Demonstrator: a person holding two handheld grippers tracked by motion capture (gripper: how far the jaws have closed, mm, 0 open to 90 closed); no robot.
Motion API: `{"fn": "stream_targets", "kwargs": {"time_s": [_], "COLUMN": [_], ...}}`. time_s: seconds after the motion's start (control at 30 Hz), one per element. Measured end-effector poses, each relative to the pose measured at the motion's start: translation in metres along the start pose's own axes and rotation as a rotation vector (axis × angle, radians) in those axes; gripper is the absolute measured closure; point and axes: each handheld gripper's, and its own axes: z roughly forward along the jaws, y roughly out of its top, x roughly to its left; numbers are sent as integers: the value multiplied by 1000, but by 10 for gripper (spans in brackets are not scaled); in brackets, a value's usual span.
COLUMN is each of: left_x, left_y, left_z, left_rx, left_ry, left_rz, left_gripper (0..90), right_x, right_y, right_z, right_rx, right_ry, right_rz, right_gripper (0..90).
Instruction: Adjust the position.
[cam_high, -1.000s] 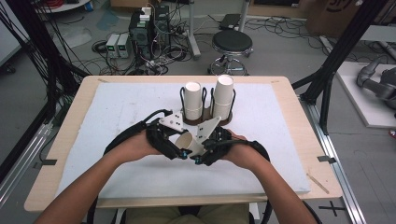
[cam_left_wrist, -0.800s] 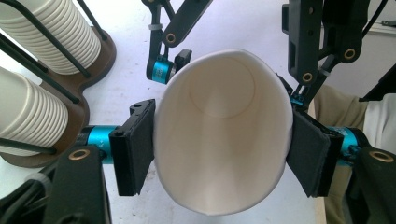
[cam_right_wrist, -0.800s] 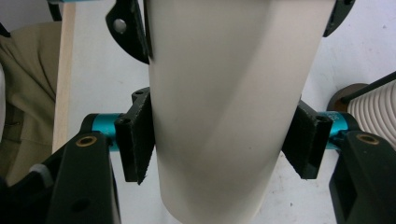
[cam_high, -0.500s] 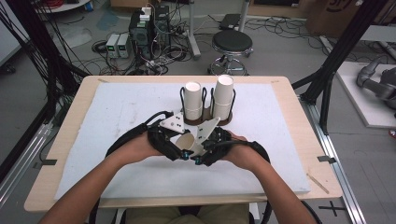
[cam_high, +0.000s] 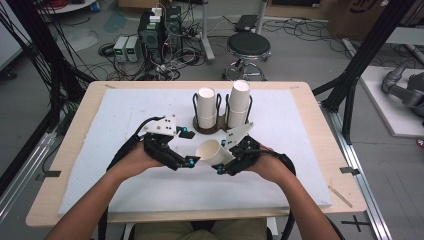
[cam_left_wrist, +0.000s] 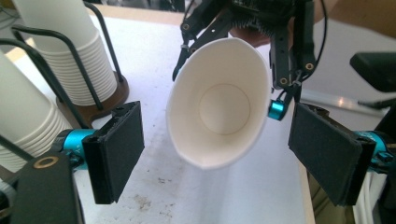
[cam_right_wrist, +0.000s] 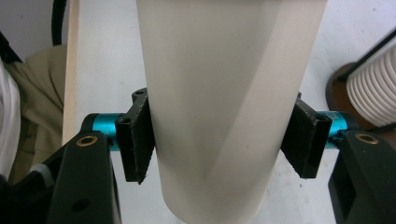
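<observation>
The right tongs (cam_high: 226, 161) are clamping a single white paper cup (cam_high: 212, 151) by its side wall, holding it lying over above the white mat on the table (cam_high: 80, 200), with its open mouth turned toward the left tongs (cam_high: 192, 161). In the right gripper view both black pads (cam_right_wrist: 136, 140) are pressing on the cup's wall (cam_right_wrist: 219, 107) from opposite sides. In the left gripper view the cup's rim (cam_left_wrist: 219, 100) is looking oval rather than round, which suggests the squeeze is already bending it.

The left tongs have just been opening, and their pads (cam_left_wrist: 119, 149) are now standing apart on either side of the cup's mouth without touching it; nothing is lying between them.

Behind the hands, two stacks of the same cups (cam_high: 206, 107) are standing in a black wire holder (cam_high: 220, 125) near the middle of the table.

As a thing to handle, the cup is very light and thin-walled, so it is likely to crumple under a firm pinch and could slip free under a weak one. The rolled rim and the flat bottom are probably its stiffest parts; a hold on the wall close to either one, with gentle pressure, would be keeping its shape best. The smooth paper is giving the felt-like pads fair grip.
</observation>
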Motion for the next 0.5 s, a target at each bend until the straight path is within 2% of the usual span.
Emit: {"fn": "stream_targets", "kwargs": {"time_s": [0.17,0.23,0.43,0.5], "left_x": [5,6,11,12], "left_y": [-13,-20,-44,-52], "left_z": [-8,-11,-18,-20], "left_rx": [-71,-108,-223,-234], "left_ry": [40,77,173,190], "left_rz": [-53,-73,-145,-164], "left_gripper": [183,183,177,177], "right_x": [-4,-4,-4,-4], "right_y": [-16,-22,-43,-51], "right_z": [-8,-11,-21,-24], "right_rx": [-71,-105,-211,-250], "right_ry": [-9,-20,-82,-104], "right_rz": [69,92,154,181], "right_gripper": [358,356,352,351]}}
